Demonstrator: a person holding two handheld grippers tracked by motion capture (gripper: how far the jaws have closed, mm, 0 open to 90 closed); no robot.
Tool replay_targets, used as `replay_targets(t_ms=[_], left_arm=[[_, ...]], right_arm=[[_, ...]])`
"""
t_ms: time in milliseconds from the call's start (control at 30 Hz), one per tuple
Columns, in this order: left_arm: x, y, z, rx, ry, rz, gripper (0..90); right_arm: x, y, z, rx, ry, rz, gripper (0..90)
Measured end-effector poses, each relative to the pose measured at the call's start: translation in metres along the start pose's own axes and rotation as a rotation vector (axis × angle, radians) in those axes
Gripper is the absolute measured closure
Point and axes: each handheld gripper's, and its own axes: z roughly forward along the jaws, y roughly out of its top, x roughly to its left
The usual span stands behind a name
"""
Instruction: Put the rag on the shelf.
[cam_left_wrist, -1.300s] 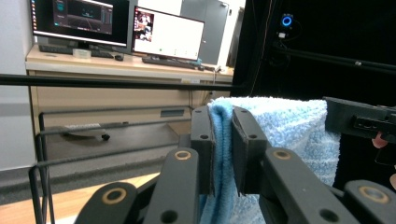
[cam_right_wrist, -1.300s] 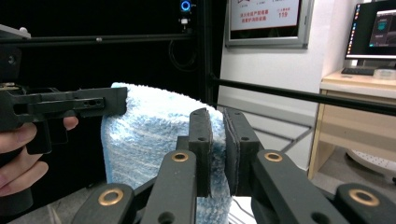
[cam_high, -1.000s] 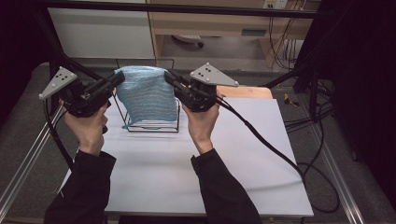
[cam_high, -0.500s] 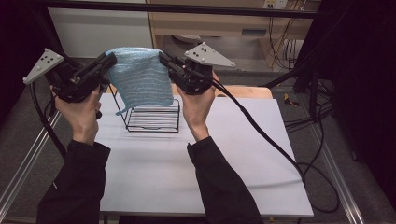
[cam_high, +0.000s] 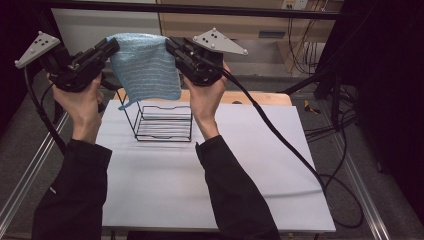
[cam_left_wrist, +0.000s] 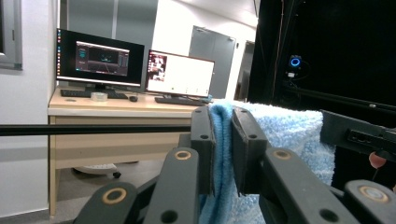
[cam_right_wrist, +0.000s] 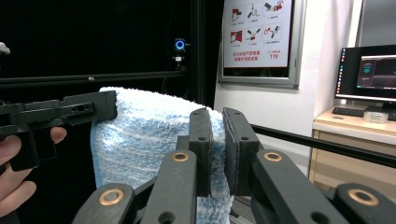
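The left gripper (cam_high: 111, 47) and the right gripper (cam_high: 170, 46) were both held high above the desk (cam_high: 250, 165), each with its jaws clamped on a top corner of a blue towel (cam_high: 145, 70). The towel's top edge ran between the two grippers, sagging slightly, and the rest of the cloth hung down freely below it. In the high view its lower edge hung in front of the top of a black wire rack (cam_high: 165, 122), which stood on the far part of the white desk; whether the cloth touched the rack could not be told. One lower corner drooped to a point left of the rack.

In the left gripper view, the jaws of the left gripper (cam_left_wrist: 223, 140) pinched a thick fold of the towel (cam_left_wrist: 289, 135), and the cloth spread away to the right toward the right gripper (cam_left_wrist: 357, 135). In the right gripper view, the jaws of the right gripper (cam_right_wrist: 217, 149) were closed on the towel (cam_right_wrist: 144, 135) in the same way, with the cloth reaching left to the left gripper (cam_right_wrist: 60, 112) and the fingers (cam_right_wrist: 14, 154) that held it.

The person's hands gripped the gripper bodies from below, and dark sleeves (cam_high: 75, 200) came in from the bottom edge. A cable (cam_high: 280, 130) trailed from the right gripper across the desk to its right edge.
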Motion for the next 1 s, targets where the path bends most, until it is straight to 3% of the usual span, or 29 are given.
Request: replay_targets(t_ms=[633,1000], left_arm=[[0.009,0.027,0.038,0.029,0.027,0.044,80.1],[0.019,0.031,0.062,0.042,0.024,0.056,80.1]], right_arm=[[-0.019,0.014,0.022,-0.027,-0.045,0.001,83.1],[-0.029,0.015,0.033,-0.032,-0.077,0.014,83.0]])
